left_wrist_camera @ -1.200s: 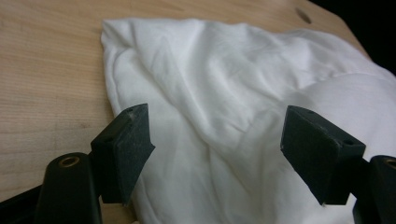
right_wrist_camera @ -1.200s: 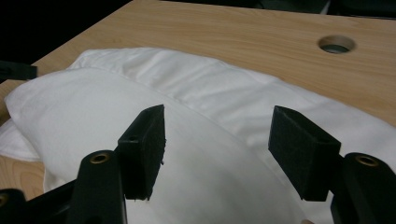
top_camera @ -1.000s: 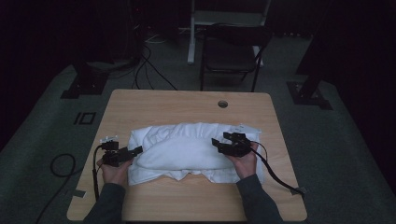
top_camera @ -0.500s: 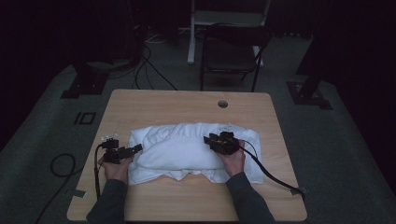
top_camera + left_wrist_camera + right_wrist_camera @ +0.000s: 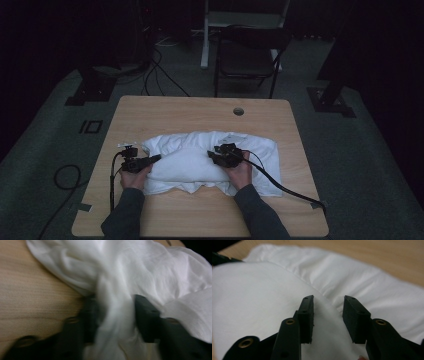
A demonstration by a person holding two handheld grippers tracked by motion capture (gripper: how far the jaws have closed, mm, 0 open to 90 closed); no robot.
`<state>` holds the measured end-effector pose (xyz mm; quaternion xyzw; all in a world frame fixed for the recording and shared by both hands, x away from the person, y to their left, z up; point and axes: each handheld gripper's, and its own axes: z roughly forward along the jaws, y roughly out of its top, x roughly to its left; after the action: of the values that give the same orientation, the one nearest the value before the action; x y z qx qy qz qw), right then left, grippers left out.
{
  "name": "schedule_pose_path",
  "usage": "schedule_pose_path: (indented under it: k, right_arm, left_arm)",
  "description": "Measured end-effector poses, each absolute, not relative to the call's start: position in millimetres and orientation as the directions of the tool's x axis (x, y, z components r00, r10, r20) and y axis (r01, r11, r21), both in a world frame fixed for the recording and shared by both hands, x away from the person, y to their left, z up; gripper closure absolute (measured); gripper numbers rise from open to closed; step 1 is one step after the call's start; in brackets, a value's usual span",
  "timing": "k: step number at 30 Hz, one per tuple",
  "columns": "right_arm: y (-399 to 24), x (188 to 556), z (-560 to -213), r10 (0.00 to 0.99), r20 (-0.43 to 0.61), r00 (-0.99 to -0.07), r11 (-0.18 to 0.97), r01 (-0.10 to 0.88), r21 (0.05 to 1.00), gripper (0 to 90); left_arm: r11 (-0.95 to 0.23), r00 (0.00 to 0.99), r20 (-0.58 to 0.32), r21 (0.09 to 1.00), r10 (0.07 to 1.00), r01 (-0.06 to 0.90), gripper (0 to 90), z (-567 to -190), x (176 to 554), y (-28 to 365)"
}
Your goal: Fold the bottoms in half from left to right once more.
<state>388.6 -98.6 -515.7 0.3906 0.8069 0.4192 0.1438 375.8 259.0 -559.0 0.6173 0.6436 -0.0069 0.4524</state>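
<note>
A crumpled white cloth (image 5: pixel 200 160) lies puffed up across the middle of the wooden table (image 5: pixel 200 115). My left gripper (image 5: pixel 156 159) lies level at the cloth's left edge. Its jaws have just been closing, and in the left gripper view a bunched fold of cloth (image 5: pixel 150 272) fills the gap of the left gripper (image 5: pixel 115 302). My right gripper (image 5: pixel 211 156) sits on top of the cloth's middle and points left. Its jaws have also just been closing. A bulge of cloth (image 5: pixel 262 290) lies between the part-closed jaws of the right gripper (image 5: pixel 328 298).
A round hole (image 5: pixel 238 111) sits near the table's far edge. A dark chair (image 5: pixel 247 55) stands behind the table. The right gripper's cable (image 5: pixel 295 192) trails over the table's front right. More cables lie on the floor at left (image 5: pixel 62 175).
The right gripper has slid left from the cloth's right side onto its middle. The left gripper has edged right into the cloth's left edge.
</note>
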Motion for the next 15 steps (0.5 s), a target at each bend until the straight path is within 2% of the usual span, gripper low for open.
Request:
schedule_pose_path:
  k: [2, 4, 15]
  right_arm:
    - [-95.7, 391.8, -527.4, 0.751, 0.085, -0.655, 0.371, 0.525, 0.766, 64.5]
    - [-93.8, 392.2, -531.8, 0.751, 0.085, -0.655, 0.377, 0.530, 0.760, 64.9]
    - [-83.8, 388.1, -543.2, 0.759, 0.093, -0.645, 0.358, 0.532, 0.768, 66.0]
  left_arm:
    - [0.234, 0.183, -0.604, 0.544, 0.775, 0.805, 75.2, -560.7, 377.8, 261.7]
    - [0.238, 0.187, -0.610, 0.547, 0.770, 0.803, 79.8, -559.8, 378.0, 263.0]
    - [0.223, 0.329, -0.583, 0.678, 0.743, 0.700, 82.0, -493.2, 376.4, 262.9]
